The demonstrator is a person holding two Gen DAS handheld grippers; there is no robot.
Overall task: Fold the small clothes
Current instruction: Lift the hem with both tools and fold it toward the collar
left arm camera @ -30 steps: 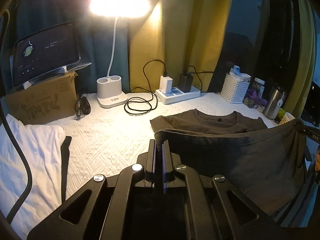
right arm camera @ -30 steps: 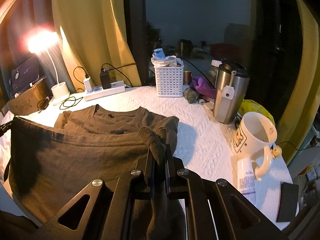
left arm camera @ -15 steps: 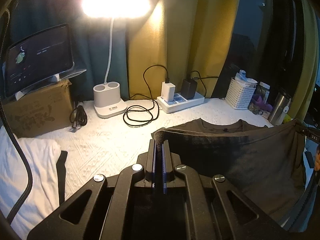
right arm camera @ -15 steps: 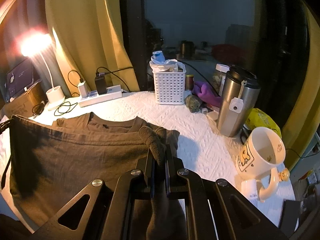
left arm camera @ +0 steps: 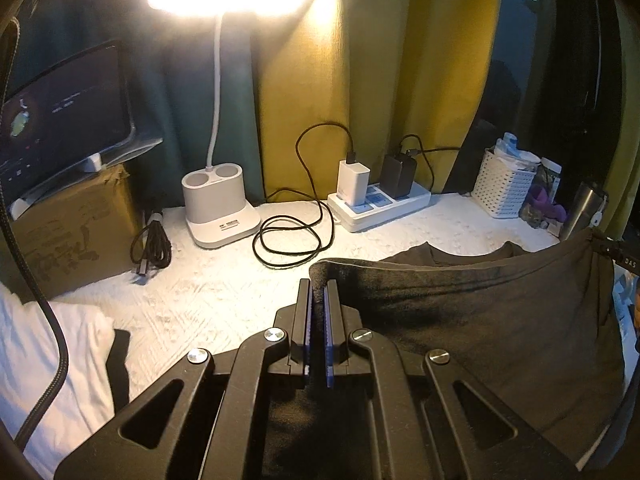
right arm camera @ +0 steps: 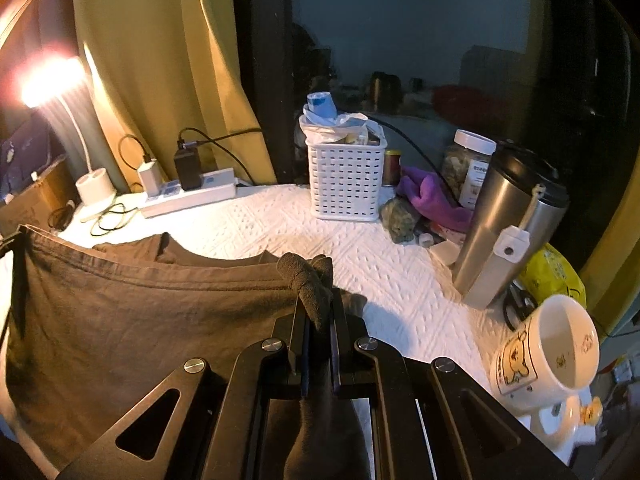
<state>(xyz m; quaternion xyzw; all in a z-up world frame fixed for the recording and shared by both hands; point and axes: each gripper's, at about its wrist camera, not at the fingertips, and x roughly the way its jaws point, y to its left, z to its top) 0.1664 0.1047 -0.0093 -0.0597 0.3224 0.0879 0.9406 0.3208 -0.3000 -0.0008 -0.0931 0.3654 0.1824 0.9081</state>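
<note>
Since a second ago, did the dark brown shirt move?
Yes. The dark brown cotton shirt, pinched by both hand-held grippers, was carried forward toward the white power strip, covering more of its collar.

The table wore a white quilted cover. Along its back edge stood a white lamp base, a cardboard box at the left, and a white power strip with two chargers plugged in. A coiled black cable lay between lamp base and strip, and a bundled cable beside the box. Farther right stood a white slotted basket, a steel tumbler, a purple cloth and a bear-printed mug. White fabric lay at the near left. The far part of a dark shirt rested on the cover.
</note>
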